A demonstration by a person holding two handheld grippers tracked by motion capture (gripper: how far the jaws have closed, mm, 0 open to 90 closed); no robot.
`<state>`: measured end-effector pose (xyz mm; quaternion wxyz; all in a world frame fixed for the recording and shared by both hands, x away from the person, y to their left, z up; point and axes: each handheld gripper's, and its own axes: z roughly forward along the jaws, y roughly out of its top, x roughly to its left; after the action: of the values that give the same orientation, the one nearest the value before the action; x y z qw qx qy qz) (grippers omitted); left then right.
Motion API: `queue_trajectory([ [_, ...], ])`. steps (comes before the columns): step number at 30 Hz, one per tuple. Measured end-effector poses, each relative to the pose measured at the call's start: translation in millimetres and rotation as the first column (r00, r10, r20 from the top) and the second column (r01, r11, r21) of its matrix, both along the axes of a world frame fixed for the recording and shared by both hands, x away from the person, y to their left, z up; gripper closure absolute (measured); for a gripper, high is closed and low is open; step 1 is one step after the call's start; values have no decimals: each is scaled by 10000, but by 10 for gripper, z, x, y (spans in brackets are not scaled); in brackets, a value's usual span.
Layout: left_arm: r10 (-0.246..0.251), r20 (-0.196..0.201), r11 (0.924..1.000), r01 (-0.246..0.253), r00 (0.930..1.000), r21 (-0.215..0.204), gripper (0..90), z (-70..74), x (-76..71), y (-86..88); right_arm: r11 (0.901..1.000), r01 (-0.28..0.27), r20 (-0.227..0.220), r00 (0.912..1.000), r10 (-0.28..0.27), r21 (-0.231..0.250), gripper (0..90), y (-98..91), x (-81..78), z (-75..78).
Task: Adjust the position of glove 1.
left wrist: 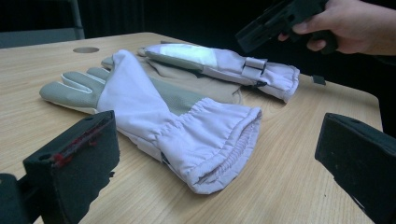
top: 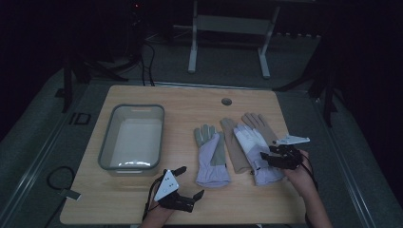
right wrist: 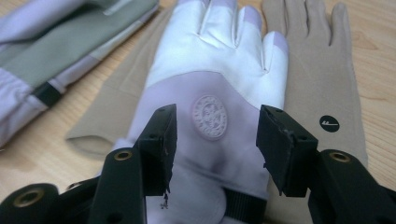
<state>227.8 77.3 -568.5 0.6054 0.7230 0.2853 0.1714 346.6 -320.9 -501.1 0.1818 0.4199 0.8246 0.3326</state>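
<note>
Dark floor and a pale metal frame stand behind the light wooden table point(top: 142, 199), which fills the middle of the high view. At its left sits a grey-rimmed translucent plastic bin point(top: 131, 137). Right of centre lie four gloves: a lavender glove with grey-green palm point(top: 211, 156), two beige fabric gloves point(top: 234, 145) partly covered, and across them a white-and-lavender glove with a round embossed badge point(top: 254, 149).

At the lower right of the high view the right gripper point(top: 272, 158) hangs just over this badge glove's cuff. In the right gripper view its black jaws stand apart, one on either side of the glove's back point(right wrist: 215, 88), gripping nothing.

At the lower middle the left gripper point(top: 190, 183) rests low by the table's near edge, jaws spread wide and empty; in the left gripper view the grey-palmed glove's gathered cuff point(left wrist: 210, 140) lies between and beyond them, untouched.
</note>
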Motion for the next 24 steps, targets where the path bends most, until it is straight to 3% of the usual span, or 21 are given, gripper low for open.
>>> queue_trajectory([
  [9, 32, -19, 10000, -32, 10000, -25, 0, 0, 1, 3, 9982, -574, -529, 9970, 563, -187, 489, 37, 215, -142],
  [10, 43, -31, 10000, -44, 10000, -42, 0, -1, 2, 3, 9975, -700, -811, 9943, 695, -38, 526, 40, 251, -186],
  [13, 54, -29, 10000, -54, 10000, -48, 0, -1, 1, 4, 9967, -814, -1022, 9914, 814, 50, 527, 37, 284, -230],
  [14, 50, -28, 10000, -50, 10000, -52, 0, -1, 1, 5, 9956, -896, -1245, 9879, 922, 265, 570, 27, 311, -265],
  [19, 45, -25, 10000, -45, 10000, -49, 0, -1, 0, 5, 9944, -1010, -1347, 9854, 1042, 305, 644, 47, 312, -307],
  [20, 41, -19, 10000, -41, 10000, -41, 0, -1, 1, 5, 9946, -1025, -1245, 9868, 1040, 183, 718, 76, 283, -287],
  [24, 54, -32, 10000, -54, 10000, -61, 0, -1, 1, 5, 9968, -787, -1069, 9911, 795, 123, 787, 124, 208, -230],
])
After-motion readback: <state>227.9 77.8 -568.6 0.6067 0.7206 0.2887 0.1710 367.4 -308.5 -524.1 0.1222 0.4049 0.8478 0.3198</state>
